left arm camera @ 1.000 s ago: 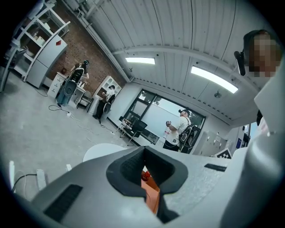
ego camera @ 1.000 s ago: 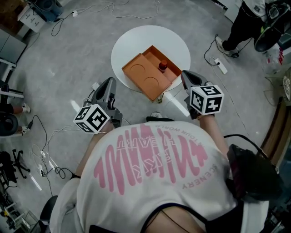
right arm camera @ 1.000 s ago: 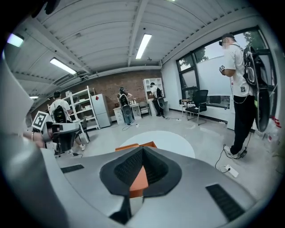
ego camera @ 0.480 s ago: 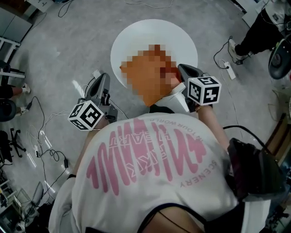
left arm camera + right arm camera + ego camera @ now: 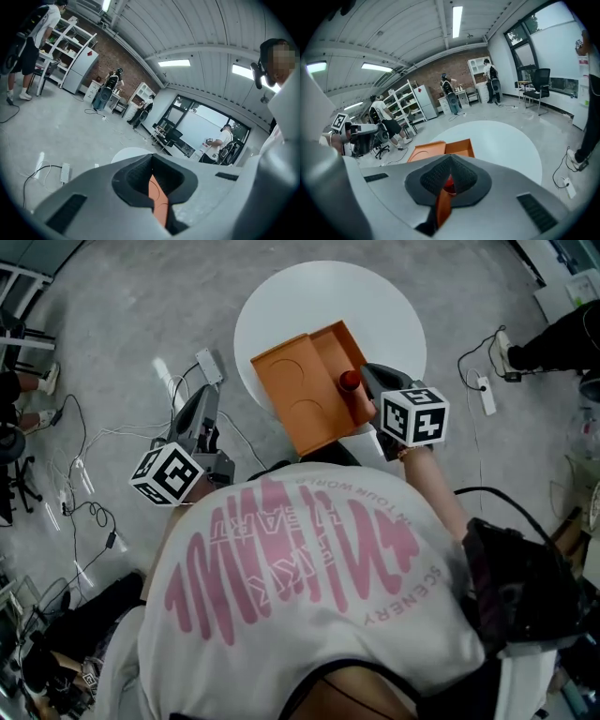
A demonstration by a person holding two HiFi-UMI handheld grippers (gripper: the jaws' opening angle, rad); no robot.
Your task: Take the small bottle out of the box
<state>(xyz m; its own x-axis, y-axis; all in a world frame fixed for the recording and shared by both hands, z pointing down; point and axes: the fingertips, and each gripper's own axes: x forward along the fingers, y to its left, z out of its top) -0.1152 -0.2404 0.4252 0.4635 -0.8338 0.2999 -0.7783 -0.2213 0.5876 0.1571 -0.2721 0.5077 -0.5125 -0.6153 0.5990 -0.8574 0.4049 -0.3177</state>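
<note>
The small bottle [image 5: 350, 381] stood in the narrow compartment of the orange box [image 5: 295, 381], red cap up. The wider half, marked with a pressed ring, lay bare beside it. The box sat on the round white table [image 5: 328, 296] close to the edge nearest the person, probably so that both arms could reach it without leaning.

The right tool [image 5: 368, 372] was clenched with nothing in it. Its tip was just beside the bottle on the person's side and angled down toward it. In the right gripper view the red cap [image 5: 449, 183] showed through the slit between the closed jaws, above a strip of the box wall [image 5: 443, 206], so the tool seemed lined up on the bottle for a pick. Shut as it was, it could take hold only after opening, and the compartment walls looked to leave little room on either side.

The left tool [image 5: 207, 396] hung off the table's left side over the floor, apart from the box. Its jaws also looked closed on nothing. It pointed across at the box, a sliver of which [image 5: 158, 199] showed through its slit. It appeared to be held there in reserve, perhaps to steady the light box if the bottle dragged on it.
</note>
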